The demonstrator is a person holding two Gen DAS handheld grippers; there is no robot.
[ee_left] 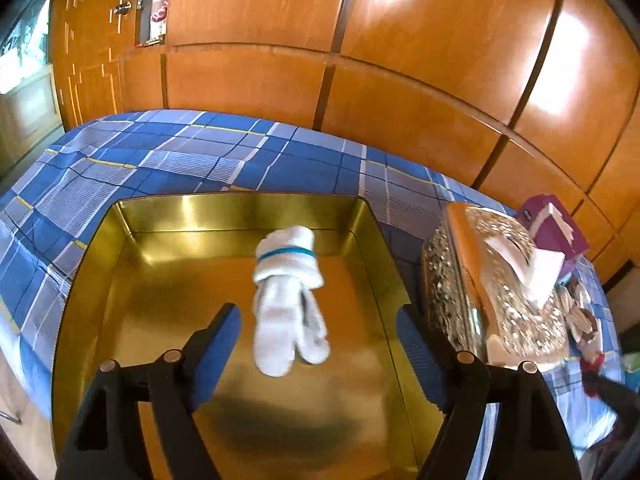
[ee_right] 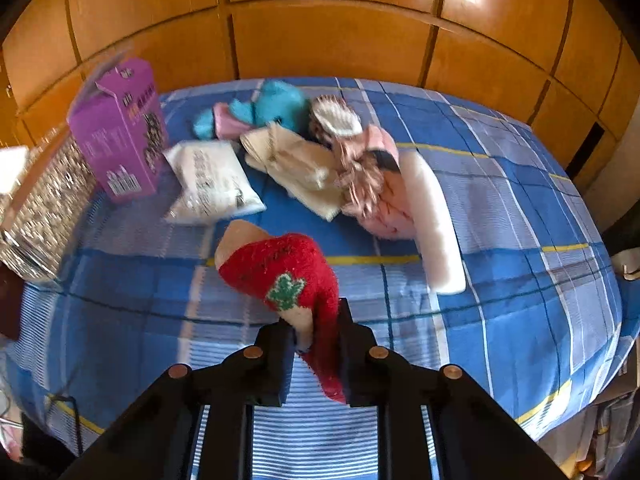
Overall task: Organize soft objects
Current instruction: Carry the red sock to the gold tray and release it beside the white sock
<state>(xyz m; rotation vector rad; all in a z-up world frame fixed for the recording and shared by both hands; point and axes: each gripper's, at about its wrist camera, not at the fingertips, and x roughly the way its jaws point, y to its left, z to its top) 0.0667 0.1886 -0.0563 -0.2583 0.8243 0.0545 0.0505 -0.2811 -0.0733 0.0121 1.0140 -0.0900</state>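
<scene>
the right tool pinches the red fuzzy sock by one end above the bed; that thin grip could slip. the left tool gapes empty over the rolled white socks in the gold tin.

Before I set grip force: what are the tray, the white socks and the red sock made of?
Tray: looks like gold-toned metal, glossy; walls mirror light. White socks: smooth knit, probably cotton, with a teal band. Red sock: fuzzy plush knit, fibres standing up.
</scene>
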